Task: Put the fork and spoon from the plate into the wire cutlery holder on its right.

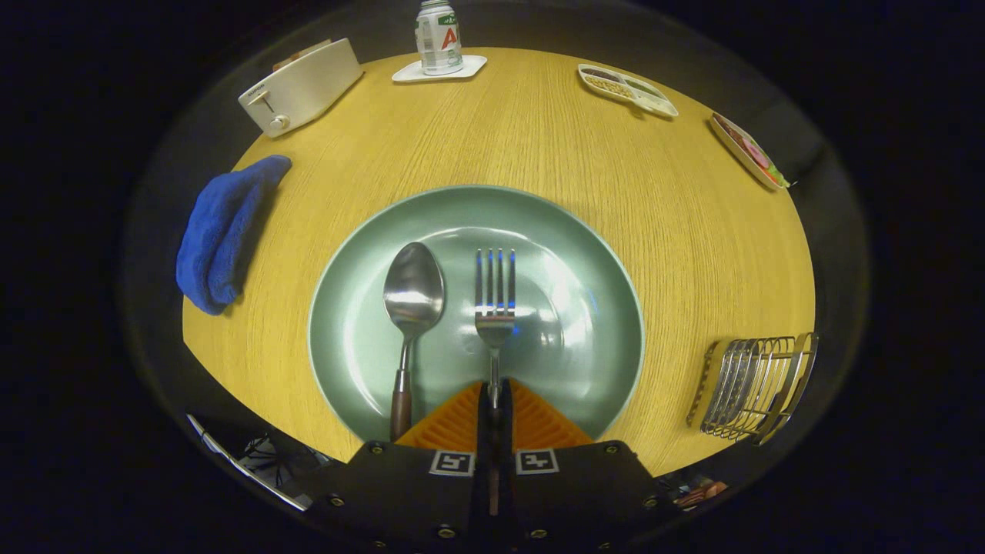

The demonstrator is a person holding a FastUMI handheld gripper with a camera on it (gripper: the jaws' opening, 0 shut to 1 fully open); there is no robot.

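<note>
The claw was clamped on the fork handle over the plate; gripped so far back, it could pivot or slip before reaching the holder.

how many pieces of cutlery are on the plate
2. The spoon lies on the green plate, beside the fingers. The fork lies next to it, its handle clamped between the gripper fingers.

On our gripper we see a dark, matte body that widens toward the camera, studded with small round screws along its edges. Two square black-and-white coded markers sit side by side on top. The fingers carry ribbed, ridged pads that taper forward to a point.
</note>
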